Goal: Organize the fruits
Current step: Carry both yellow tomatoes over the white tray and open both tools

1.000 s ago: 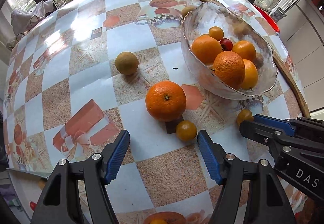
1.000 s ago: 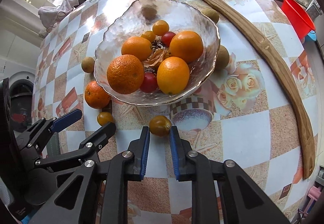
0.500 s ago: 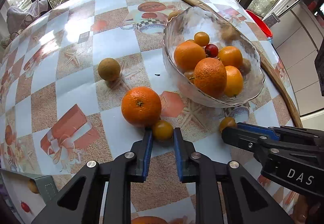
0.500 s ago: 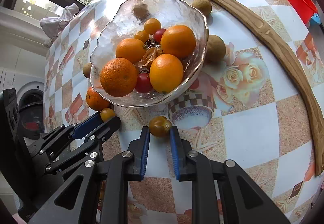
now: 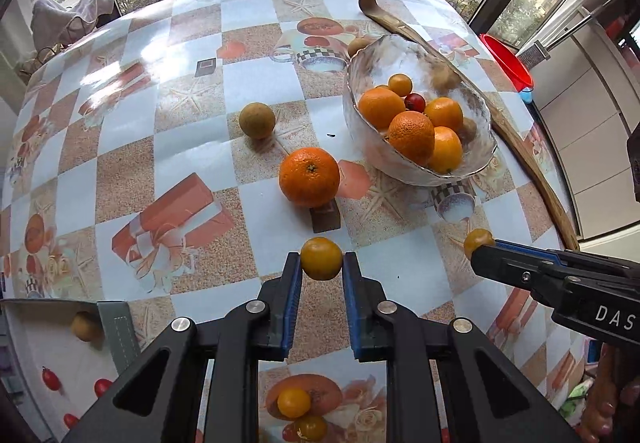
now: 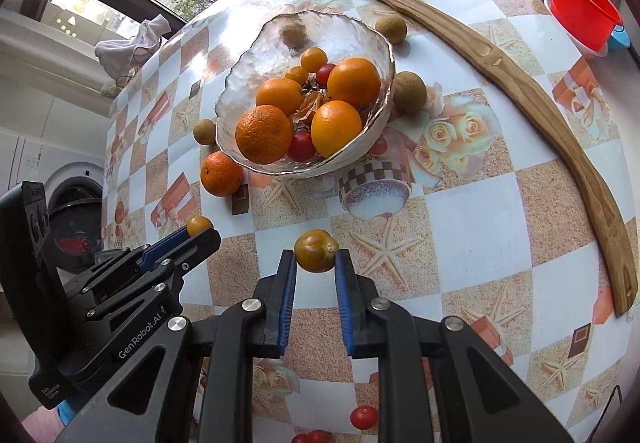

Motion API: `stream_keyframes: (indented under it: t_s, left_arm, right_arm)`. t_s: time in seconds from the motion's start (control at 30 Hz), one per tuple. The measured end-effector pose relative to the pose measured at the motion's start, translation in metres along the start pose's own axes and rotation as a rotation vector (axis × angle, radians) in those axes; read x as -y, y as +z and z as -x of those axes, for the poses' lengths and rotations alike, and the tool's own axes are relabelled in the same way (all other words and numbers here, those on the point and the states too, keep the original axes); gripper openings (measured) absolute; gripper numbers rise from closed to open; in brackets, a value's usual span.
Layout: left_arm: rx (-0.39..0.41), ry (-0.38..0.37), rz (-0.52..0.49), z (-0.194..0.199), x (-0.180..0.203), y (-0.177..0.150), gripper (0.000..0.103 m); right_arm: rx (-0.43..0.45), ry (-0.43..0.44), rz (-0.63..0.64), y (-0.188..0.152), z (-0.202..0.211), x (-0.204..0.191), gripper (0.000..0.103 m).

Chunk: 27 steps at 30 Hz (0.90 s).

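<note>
Lettering "GenRobot.AI" is read on the left tool point(image 6: 200, 233) at lower left of the right view; "DAS" shows on the right tool point(image 5: 478, 245). Each tool is clamped on a small tomato point(image 5: 321, 258) point(image 6: 316, 251), low centre of frame, below the bowl point(image 6: 240, 91) on the surface point(image 6: 460, 211).

tablecloth point(image 5: 188, 147): blue-tan checks | oranges point(image 6: 264, 133): orange | basin point(image 6: 580, 7): red
</note>
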<state>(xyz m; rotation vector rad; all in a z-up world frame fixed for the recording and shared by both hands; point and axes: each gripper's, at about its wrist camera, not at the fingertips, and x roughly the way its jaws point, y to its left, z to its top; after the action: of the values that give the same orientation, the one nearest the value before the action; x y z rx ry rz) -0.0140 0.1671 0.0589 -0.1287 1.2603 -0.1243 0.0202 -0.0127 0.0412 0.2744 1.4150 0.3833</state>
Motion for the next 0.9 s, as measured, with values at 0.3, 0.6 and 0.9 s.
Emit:
stream_keyframes:
  t_s: [0.3,0.6,0.9]
  left_arm:
    - [0.027,0.008,0.064,0.038,-0.025,-0.038,0.022]
    - [0.045,0.057,0.181,0.077,-0.083,-0.09,0.022]
    - [0.041,0.137,0.295,0.101,-0.153,-0.149,0.022]
  right_arm:
    - [-0.02,-0.025,0.057,-0.029,0.011,-0.032,0.021]
    - [-0.069,-0.002,0.155,-0.055,0.001,-0.097,0.021]
    - [-0.155,0.033,0.304,-0.083,-0.037,-0.186,0.021]
